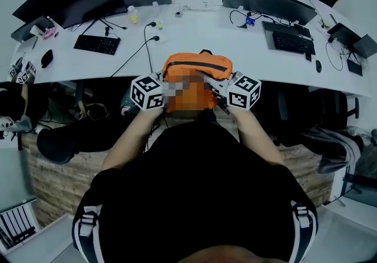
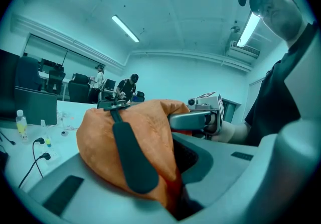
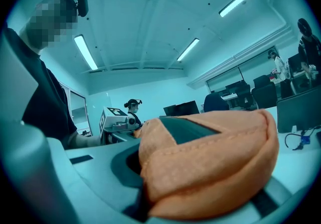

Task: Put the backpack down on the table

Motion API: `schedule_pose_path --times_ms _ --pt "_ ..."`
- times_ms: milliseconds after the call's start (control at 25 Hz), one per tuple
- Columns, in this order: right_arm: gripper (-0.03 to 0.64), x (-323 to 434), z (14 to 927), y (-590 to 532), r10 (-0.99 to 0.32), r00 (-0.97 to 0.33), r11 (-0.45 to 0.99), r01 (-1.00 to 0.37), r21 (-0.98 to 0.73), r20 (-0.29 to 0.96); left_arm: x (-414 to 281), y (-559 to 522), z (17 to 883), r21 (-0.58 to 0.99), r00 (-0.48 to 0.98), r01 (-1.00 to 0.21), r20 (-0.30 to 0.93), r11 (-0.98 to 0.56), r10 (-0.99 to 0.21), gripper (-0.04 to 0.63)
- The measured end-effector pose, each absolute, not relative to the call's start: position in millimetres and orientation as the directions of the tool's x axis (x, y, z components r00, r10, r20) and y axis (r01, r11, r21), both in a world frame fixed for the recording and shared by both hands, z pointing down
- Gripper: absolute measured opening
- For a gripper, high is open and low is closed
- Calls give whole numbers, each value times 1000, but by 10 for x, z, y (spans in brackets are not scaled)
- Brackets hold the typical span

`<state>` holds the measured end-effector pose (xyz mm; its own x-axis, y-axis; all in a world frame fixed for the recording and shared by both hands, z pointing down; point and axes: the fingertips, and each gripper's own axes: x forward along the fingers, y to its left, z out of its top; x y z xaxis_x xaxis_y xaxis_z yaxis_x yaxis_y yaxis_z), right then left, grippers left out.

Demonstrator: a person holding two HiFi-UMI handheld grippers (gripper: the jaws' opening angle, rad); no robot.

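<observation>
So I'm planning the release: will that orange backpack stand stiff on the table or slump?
Probably floppy: the orange backpack bunches and creases where the left gripper and right gripper pinch its fabric. Likely light, since two fabric pinches alone seem to carry it. Set on the table, it would probably sag, not roll.

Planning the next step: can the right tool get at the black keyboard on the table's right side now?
Probably not yet. The right tool is shut on the orange fabric backpack, which the left tool also grips, and the black keyboard lies farther across the white curved table.
</observation>
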<state>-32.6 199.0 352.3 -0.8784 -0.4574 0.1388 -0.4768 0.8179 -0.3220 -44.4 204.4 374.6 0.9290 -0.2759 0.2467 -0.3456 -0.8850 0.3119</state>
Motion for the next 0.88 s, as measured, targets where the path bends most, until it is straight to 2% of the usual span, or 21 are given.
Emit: schedule_pose_path --times_ms 880 --pt "52 -69 3717 1543 -456 -881 803 -469 -367 127 -183 1652 3953 313 921 -354 279 -881 -271 80"
